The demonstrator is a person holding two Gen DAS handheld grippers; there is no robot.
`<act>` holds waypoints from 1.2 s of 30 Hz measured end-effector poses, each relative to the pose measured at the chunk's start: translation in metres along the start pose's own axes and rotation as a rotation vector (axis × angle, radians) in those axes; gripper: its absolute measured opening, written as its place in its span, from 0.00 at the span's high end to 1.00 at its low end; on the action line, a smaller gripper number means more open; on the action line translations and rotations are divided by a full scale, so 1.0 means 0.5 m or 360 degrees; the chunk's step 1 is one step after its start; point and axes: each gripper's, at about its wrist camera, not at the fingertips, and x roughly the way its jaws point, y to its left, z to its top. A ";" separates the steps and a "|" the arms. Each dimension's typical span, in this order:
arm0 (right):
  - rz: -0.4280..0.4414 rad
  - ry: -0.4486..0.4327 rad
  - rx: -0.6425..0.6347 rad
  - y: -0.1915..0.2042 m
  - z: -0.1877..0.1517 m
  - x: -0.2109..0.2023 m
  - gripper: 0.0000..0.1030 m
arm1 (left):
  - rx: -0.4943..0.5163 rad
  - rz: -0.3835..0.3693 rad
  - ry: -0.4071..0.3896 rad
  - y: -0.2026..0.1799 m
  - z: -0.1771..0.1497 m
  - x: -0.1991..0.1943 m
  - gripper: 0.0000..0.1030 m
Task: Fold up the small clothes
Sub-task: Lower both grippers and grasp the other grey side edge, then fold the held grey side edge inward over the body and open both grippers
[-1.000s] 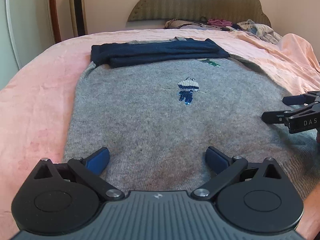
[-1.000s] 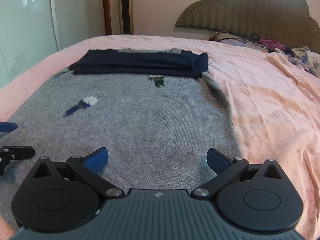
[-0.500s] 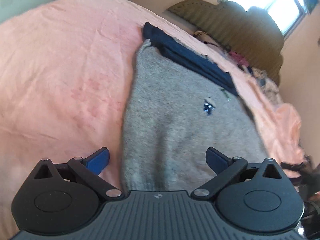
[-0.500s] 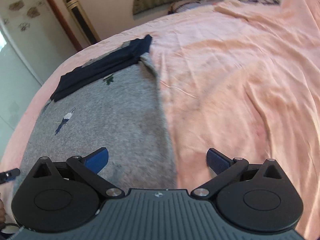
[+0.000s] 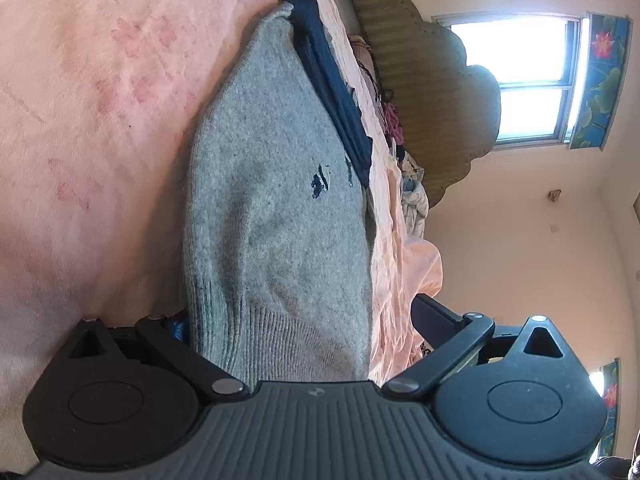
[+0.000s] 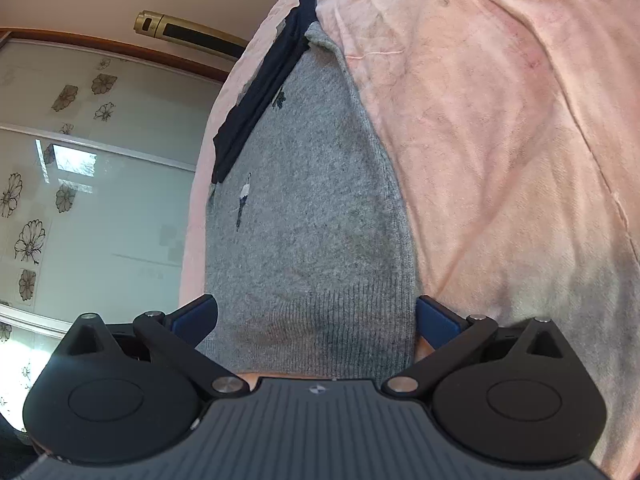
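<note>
A grey knitted sweater (image 5: 280, 200) lies flat on the pink bedspread (image 5: 100, 120), with its navy sleeves (image 5: 332, 92) folded across the far end. A small embroidered figure (image 5: 320, 182) marks its chest. My left gripper (image 5: 304, 320) is rolled sideways and open, with the ribbed hem at the sweater's left corner between its fingers; the left fingertip is mostly hidden behind the knit. In the right wrist view the same sweater (image 6: 312, 200) and navy sleeves (image 6: 264, 88) show. My right gripper (image 6: 316, 316) is also rolled and open, straddling the hem at the right corner.
A padded headboard (image 5: 432, 100) and a window (image 5: 520, 80) stand beyond the bed. A pile of loose clothes (image 5: 412, 196) lies by the headboard. A glass wardrobe door with flower prints (image 6: 80, 200) and a gold tower unit (image 6: 188, 34) stand at the bed's left side.
Both grippers have swung out to the sweater's lower corners and rolled onto their sides. The hem now lies between each pair of fingers. The sweater's bottom edge looks slightly lifted.
</note>
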 end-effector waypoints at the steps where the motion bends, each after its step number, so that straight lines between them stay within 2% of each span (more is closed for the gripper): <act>1: 0.0001 0.0006 -0.0005 0.002 -0.001 0.002 0.00 | 0.0011 0.0007 0.0015 0.000 -0.001 0.002 0.04; 2: 0.0006 0.0008 -0.0004 0.003 0.001 0.001 0.00 | 0.0021 0.0009 0.0027 0.000 -0.002 0.003 0.09; 4: 0.0009 0.0014 -0.0011 0.004 0.004 0.002 0.00 | 0.0037 0.0023 0.0049 -0.001 -0.004 0.009 0.28; 5: 0.0008 0.0014 -0.0016 0.004 0.006 0.004 0.00 | 0.0048 0.0068 0.0074 -0.002 -0.004 0.016 0.44; 6: 0.0010 0.0009 -0.0016 0.004 0.007 0.005 0.01 | 0.0061 0.0126 0.0099 0.000 -0.004 0.023 0.51; 7: 0.0004 -0.0001 -0.0015 0.005 0.007 0.005 0.04 | 0.0064 0.0161 0.0115 0.005 -0.005 0.026 0.51; 9: -0.0019 -0.0012 -0.0008 -0.002 0.009 0.004 0.20 | 0.0064 0.0188 0.0130 0.011 -0.005 0.028 0.60; 10: -0.0028 -0.0014 -0.0005 -0.006 0.010 0.003 0.23 | 0.0070 0.0200 0.0131 0.011 -0.004 0.026 0.63; 11: -0.0043 -0.0020 0.0000 -0.010 0.011 0.002 0.33 | 0.0083 0.0226 0.0134 0.010 -0.002 0.025 0.69; 12: -0.0071 -0.0026 0.0006 -0.014 0.011 0.000 0.53 | 0.0109 0.0257 0.0140 0.007 -0.001 0.026 0.79; 13: -0.0117 -0.0017 0.0012 -0.019 0.012 0.003 0.66 | 0.0151 0.0297 0.0144 0.002 -0.001 0.028 0.85; 14: -0.0164 -0.0003 0.0013 -0.025 0.011 0.009 0.87 | 0.0196 0.0340 0.0146 -0.002 -0.002 0.030 0.92; 16: -0.0150 -0.0021 0.0002 -0.033 0.007 0.010 0.88 | 0.0281 0.0380 0.0147 -0.017 -0.001 0.030 0.95; 18: -0.0140 -0.0053 -0.0022 -0.027 0.009 0.008 0.88 | 0.0338 0.0354 0.0130 -0.035 0.007 0.025 0.95; 20: -0.0053 -0.0091 -0.0035 -0.014 0.019 0.002 0.88 | 0.0377 0.0295 0.0078 -0.060 0.029 0.018 0.95; 23: 0.0057 -0.0156 -0.0089 0.024 0.067 0.002 0.89 | 0.0460 0.0190 -0.0034 -0.105 0.089 0.026 0.95; 25: 0.0132 -0.0221 -0.0135 0.052 0.116 0.008 0.89 | 0.0507 0.0133 -0.0110 -0.131 0.150 0.047 0.95; 29: 0.0342 -0.0420 -0.0180 0.105 0.272 0.056 0.89 | 0.0597 0.0061 -0.0288 -0.180 0.311 0.118 0.95; 32: 0.0458 -0.0532 -0.0105 0.113 0.409 0.122 0.89 | 0.0599 0.0095 -0.0387 -0.198 0.443 0.198 0.95; 34: 0.0473 -0.0564 -0.0026 0.107 0.502 0.183 0.89 | 0.0651 0.0214 -0.0444 -0.199 0.518 0.264 0.95; 36: 0.0440 -0.0560 0.0052 0.095 0.582 0.251 0.89 | 0.0635 0.0307 -0.0433 -0.185 0.585 0.323 0.95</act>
